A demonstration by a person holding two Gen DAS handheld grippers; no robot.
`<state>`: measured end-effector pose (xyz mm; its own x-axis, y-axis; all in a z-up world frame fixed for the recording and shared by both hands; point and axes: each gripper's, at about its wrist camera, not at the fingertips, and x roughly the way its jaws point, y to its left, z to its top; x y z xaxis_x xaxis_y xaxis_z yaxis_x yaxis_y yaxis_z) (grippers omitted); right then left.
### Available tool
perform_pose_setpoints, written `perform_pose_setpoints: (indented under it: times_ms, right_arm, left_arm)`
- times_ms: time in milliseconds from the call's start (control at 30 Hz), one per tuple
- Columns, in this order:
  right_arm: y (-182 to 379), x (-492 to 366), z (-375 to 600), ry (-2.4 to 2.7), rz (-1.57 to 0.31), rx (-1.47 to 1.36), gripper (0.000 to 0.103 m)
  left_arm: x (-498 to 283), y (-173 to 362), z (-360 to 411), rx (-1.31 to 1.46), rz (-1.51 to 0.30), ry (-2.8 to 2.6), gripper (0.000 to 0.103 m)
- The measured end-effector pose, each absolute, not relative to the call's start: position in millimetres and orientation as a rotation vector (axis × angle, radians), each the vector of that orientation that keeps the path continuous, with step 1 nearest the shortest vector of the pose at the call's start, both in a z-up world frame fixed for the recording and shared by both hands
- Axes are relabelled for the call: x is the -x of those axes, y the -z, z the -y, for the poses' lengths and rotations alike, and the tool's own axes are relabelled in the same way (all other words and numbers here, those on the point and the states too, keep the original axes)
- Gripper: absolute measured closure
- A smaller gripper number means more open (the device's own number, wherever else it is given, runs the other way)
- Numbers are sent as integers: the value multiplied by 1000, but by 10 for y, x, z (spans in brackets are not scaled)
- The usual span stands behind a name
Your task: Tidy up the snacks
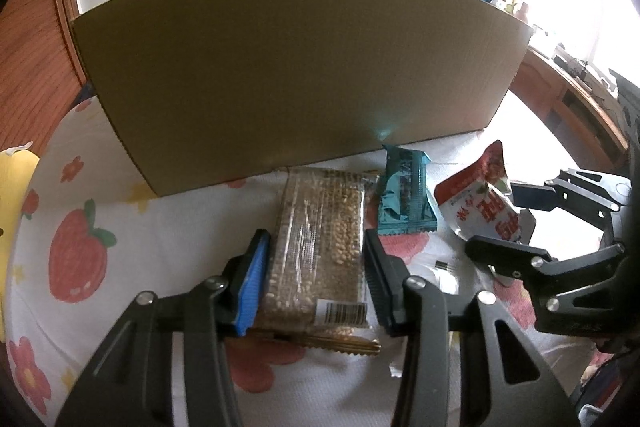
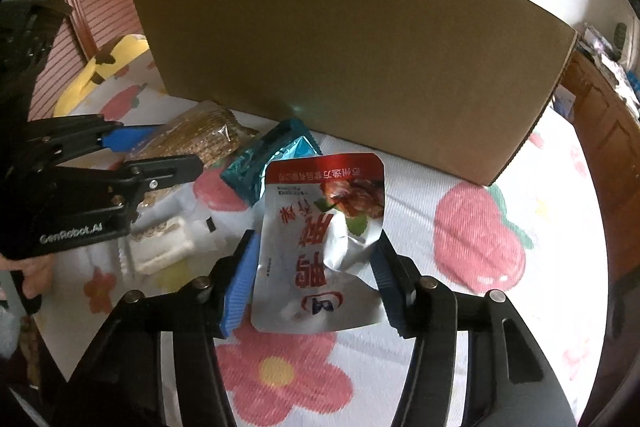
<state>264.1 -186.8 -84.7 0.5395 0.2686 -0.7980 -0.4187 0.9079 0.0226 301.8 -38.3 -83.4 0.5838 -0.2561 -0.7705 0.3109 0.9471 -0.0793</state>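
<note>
Gripping cereal bar (image 1: 320, 247), pouch (image 2: 320, 247) seemingly.

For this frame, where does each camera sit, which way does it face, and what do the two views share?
Left wrist view: on the left tongs, looking forward and down at a clear-wrapped brown grain bar between its pads; the right tongs show at right.
Right wrist view: on the right tongs, facing down at a red-and-white foil pouch pinched between its pads; the left tongs and part of a hand show at left.
Shared: big brown cardboard box, teal foil packet, floral strawberry-print cloth.
</note>
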Motion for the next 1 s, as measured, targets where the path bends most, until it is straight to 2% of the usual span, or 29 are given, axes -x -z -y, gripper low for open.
perform_pose_setpoints:
  times_ms: [733, 1000]
  right_arm:
    - [611, -2415, 2195, -438, -837, 86, 47]
    - [401, -2320, 2299, -442, -777, 56, 46]
  left_arm:
    - [-2865, 705, 306, -26, -830, 348, 61]
    - [-2715, 430, 316, -23, -768, 358, 61]
